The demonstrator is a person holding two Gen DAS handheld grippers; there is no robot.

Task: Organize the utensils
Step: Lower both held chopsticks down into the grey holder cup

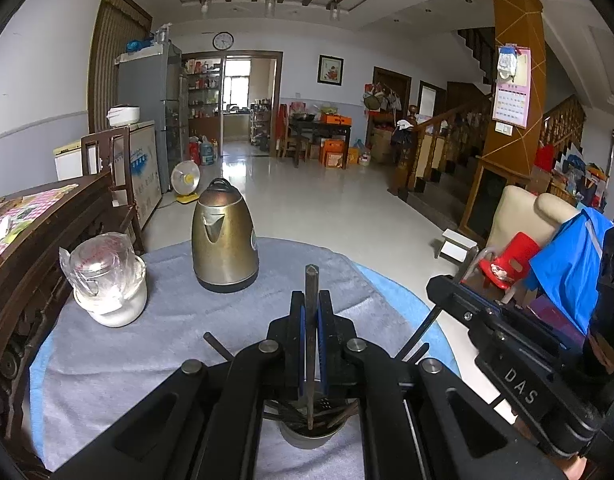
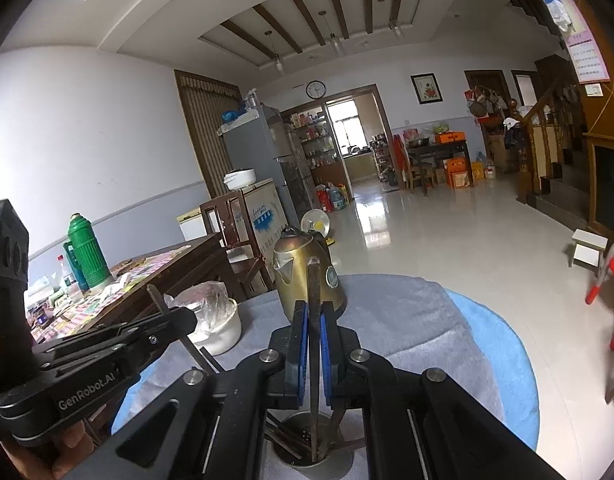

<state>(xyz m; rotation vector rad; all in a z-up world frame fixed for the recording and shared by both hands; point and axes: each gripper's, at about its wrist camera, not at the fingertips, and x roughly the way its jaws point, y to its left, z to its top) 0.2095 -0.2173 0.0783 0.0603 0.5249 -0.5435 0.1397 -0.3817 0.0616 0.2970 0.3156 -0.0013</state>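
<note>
Two grippers, two sticks: each clamps one dark chopstick, both poised over the same metal holder
Left wrist view – jaws: left gripper (image 1: 310, 312) is closed tight on a dark chopstick (image 1: 310, 320), blue pads pressing it from both sides
Left wrist view – long axis: the stick runs along the fingers, top end poking out past the tips, lower end reaching down into the metal holder (image 1: 311, 436) right under the jaws
Left wrist view – neighbour: right gripper (image 1: 447, 284) comes in from the right, its own stick slanting down toward the same cup
Left wrist view – table: grey towel (image 1: 167, 344), brass-coloured kettle (image 1: 225, 240), white pot (image 1: 115, 304) wrapped in plastic
Right wrist view – jaws: right gripper (image 2: 315, 320) pinched on its chopstick (image 2: 315, 304), nearly upright
Right wrist view – target: holder (image 2: 307, 448) sits directly below, other sticks already leaning inside; the tip looks to be at the mouth
Right wrist view – left gripper (image 2: 183, 316): beside it, about equally near the cup
Next move, likely: lower straight down along the stick's length – then release
</note>
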